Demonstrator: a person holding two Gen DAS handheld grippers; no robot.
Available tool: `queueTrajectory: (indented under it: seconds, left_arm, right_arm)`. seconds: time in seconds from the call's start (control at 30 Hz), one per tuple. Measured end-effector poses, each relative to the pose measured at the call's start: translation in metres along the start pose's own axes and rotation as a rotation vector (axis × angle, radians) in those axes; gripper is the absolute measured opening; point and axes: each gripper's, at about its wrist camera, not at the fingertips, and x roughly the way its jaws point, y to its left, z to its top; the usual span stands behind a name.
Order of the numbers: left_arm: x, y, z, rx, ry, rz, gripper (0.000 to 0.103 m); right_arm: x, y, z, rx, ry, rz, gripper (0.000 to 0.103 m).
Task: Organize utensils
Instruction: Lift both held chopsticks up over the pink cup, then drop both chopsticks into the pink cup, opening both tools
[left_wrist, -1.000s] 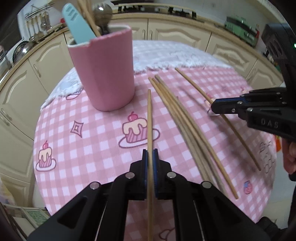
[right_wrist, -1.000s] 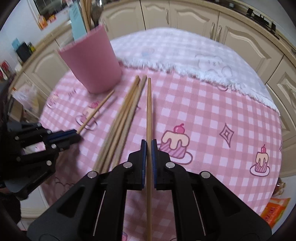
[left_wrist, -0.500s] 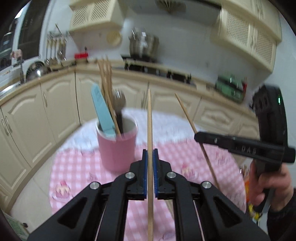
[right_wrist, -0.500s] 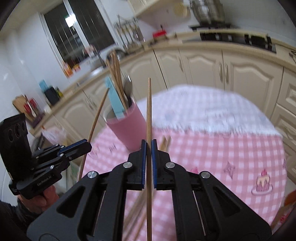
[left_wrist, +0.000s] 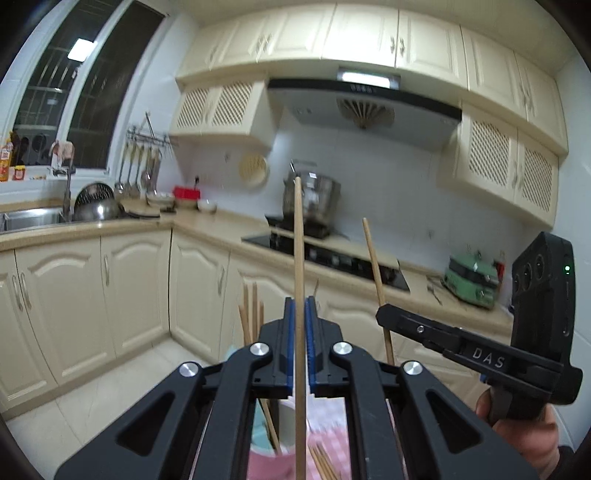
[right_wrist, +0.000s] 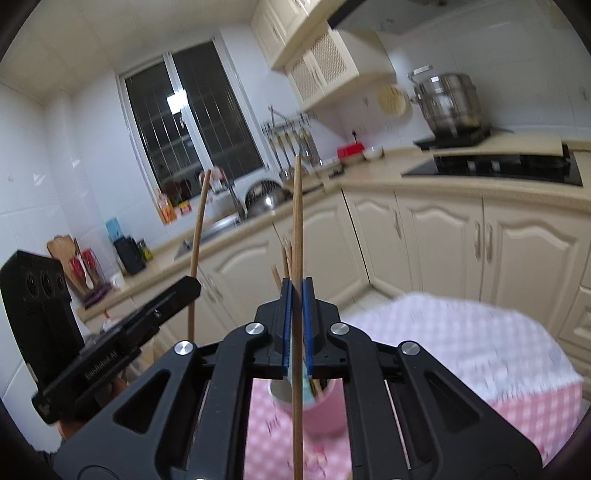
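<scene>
I have one long wooden chopstick (left_wrist: 300, 258) pinched tight in my left gripper (left_wrist: 300, 345). My right gripper (right_wrist: 296, 326) pinches another chopstick (right_wrist: 297, 229) the same way. Both sticks point up, and both grippers hang high above the surface (right_wrist: 480, 332) with its pink checked cloth. The pink cup (right_wrist: 325, 413) stands below, near me, just under the right gripper. It already has a few chopsticks and a blue tool in it. More sticks lie on the cloth by the cup, low in the left view.

I think I am at the carrying step: sticks picked up, not yet in the cup. Next I must tip each stick so one end points down, line it up over the cup's mouth, lower it in, and let go gently.
</scene>
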Motion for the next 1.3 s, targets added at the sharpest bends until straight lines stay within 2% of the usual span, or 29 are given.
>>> queueTrajectory:
  seconds: [0.13, 0.37, 0.77, 0.97, 1.0, 1.03, 1.07, 1.1, 1.13, 1.2, 1.27, 1.3]
  left_arm:
    - [0.015, 0.008, 0.012, -0.032, -0.049, 0.019, 0.005]
    - [0.044, 0.013, 0.013, -0.040, -0.069, 0.025, 0.005]
    - [0.074, 0.023, -0.024, -0.046, -0.048, 0.050, 0.005]
    - [0.075, 0.027, -0.038, -0.035, -0.013, 0.053, 0.007]
    - [0.072, 0.027, -0.039, -0.030, -0.004, 0.058, 0.018]
    - [0.068, 0.028, -0.039, -0.031, -0.005, 0.073, 0.036]
    - [0.064, 0.030, -0.038, -0.036, -0.011, 0.084, 0.044]
    - [0.057, 0.034, -0.037, -0.048, -0.018, 0.086, 0.065]
    - [0.052, 0.036, -0.036, -0.051, -0.023, 0.082, 0.080]
    - [0.038, 0.038, -0.033, -0.050, -0.035, 0.099, 0.085]
    - [0.025, 0.036, -0.029, -0.026, -0.031, 0.127, 0.091]
    - [0.020, 0.034, -0.028, -0.019, -0.027, 0.140, 0.094]
  right_arm:
    - [0.019, 0.001, 0.014, 0.004, -0.050, 0.000, 0.006]
    - [0.052, 0.000, 0.016, -0.009, -0.072, -0.009, 0.006]
    - [0.088, -0.009, -0.011, -0.003, -0.018, -0.031, 0.006]
    - [0.092, -0.017, -0.022, 0.011, 0.051, -0.054, 0.009]
    - [0.091, -0.019, -0.023, 0.021, 0.060, -0.058, 0.013]
    - [0.088, -0.024, -0.023, 0.040, 0.065, -0.067, 0.030]
    - [0.084, -0.028, -0.023, 0.059, 0.061, -0.077, 0.057]
    - [0.075, -0.035, -0.023, 0.088, 0.043, -0.080, 0.069]
    - [0.070, -0.037, -0.022, 0.096, 0.036, -0.079, 0.075]
    - [0.058, -0.042, -0.021, 0.102, 0.030, -0.094, 0.077]
    - [0.046, -0.047, -0.020, 0.113, 0.020, -0.101, 0.092]
    - [0.039, -0.050, -0.019, 0.121, 0.015, -0.111, 0.094]
